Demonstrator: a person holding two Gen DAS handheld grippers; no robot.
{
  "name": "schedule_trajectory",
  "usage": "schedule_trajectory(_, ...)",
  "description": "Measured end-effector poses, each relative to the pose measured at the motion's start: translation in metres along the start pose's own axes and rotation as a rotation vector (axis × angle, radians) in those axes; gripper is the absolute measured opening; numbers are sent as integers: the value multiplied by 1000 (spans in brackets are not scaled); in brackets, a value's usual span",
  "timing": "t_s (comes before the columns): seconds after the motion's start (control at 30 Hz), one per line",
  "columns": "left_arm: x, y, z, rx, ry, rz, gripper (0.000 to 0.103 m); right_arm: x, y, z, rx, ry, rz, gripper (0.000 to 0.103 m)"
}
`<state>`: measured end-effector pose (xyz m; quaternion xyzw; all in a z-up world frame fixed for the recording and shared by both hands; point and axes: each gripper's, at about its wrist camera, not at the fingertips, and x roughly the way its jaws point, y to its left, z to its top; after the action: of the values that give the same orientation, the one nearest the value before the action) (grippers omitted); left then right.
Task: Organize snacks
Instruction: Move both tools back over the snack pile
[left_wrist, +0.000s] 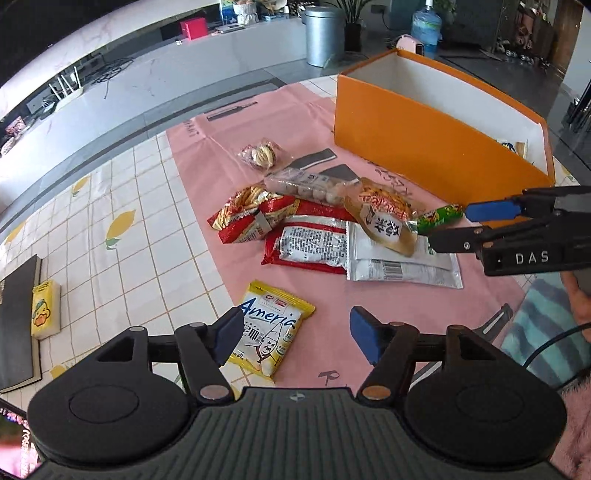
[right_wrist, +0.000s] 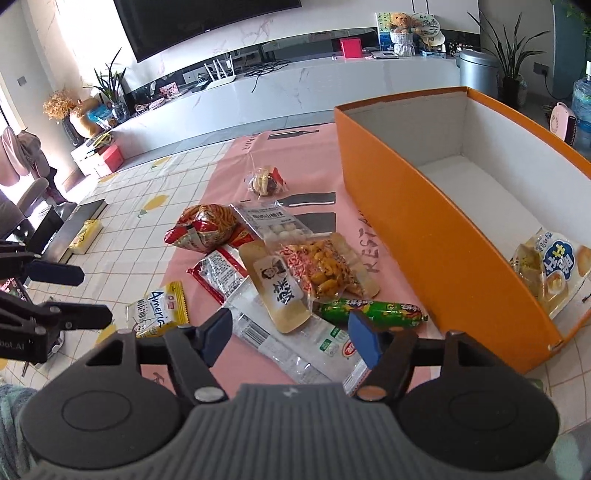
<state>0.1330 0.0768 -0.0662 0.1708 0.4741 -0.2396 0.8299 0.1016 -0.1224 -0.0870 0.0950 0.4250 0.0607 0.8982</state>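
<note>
Several snack packets lie heaped on the pink cloth (left_wrist: 207, 147): a red chip bag (left_wrist: 251, 218), a clear pouch of nuts (right_wrist: 314, 273), a green sausage (right_wrist: 369, 312) and a white packet (right_wrist: 295, 343). A yellow cracker packet (left_wrist: 275, 332) lies apart from the heap. My left gripper (left_wrist: 295, 332) hangs open just above it, empty. My right gripper (right_wrist: 291, 332) is open over the white packet, its right pad beside the sausage, holding nothing. The orange box (right_wrist: 424, 240) stands to the right of the heap and holds one bread packet (right_wrist: 554, 269).
A yellow tissue pack (left_wrist: 46, 310) and a black notebook (left_wrist: 18, 321) lie on the checked tablecloth at the left. A small round snack (right_wrist: 264, 181) sits behind the heap. A striped sleeve (left_wrist: 543, 325) is at the right edge.
</note>
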Motion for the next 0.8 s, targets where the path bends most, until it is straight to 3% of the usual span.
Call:
schedule_trajectory(0.4,58,35,-9,44,102,-41,79,53,5,25,19,61,-43,88)
schedule_trajectory(0.53,70,39,-9,62,108,-26,79,68,10,28,-16,89,-58,89)
schedule_trajectory(0.7,75,42,-10,51,106,-60,79,65,3,24,-112,106,-84,88)
schedule_trajectory(0.8,78,43,-9,29,110,-68,79,63,-5,24,-200,134,-94,79)
